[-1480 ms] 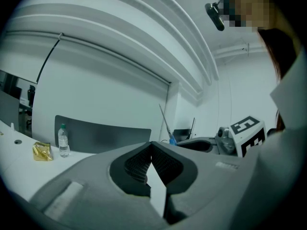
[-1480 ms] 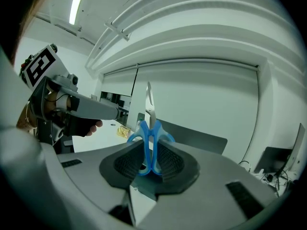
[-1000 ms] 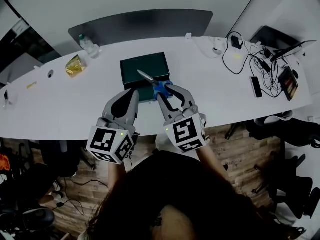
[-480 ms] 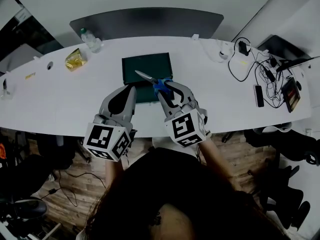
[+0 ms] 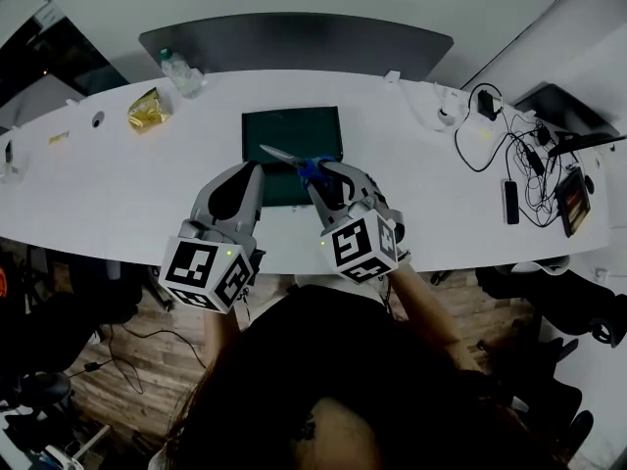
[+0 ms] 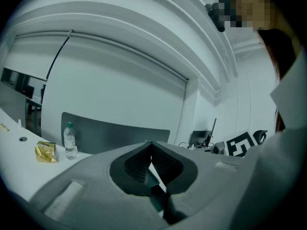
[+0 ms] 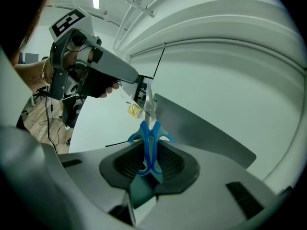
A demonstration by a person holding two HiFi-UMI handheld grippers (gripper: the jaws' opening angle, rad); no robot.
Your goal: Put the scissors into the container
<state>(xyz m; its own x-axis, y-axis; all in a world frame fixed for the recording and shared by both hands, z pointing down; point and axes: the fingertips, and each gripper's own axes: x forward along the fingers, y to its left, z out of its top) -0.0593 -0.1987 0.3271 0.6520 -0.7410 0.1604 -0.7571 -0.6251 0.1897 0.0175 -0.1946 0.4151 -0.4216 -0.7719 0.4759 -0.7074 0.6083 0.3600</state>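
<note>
I'm carrying the scissors [image 5: 286, 157] in my right gripper [image 5: 315, 170], jaws clenched on the blue handles and blades hovering over the container's [image 5: 294, 125] near edge. My left gripper [image 5: 253, 170] is idling just left, pinched together and empty. Next, I'm guessing: moving farther in, lowering, releasing.

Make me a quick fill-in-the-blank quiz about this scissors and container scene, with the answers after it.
1. The right gripper is shut on the scissors, gripping their ____ handles.
2. The left gripper is shut and holds ____.
3. In the head view the blades point across the dark container, which sits on a ____ table.
4. Near the water bottle lies a ____ packet.

Missing words: blue; nothing; white; yellow.
</note>
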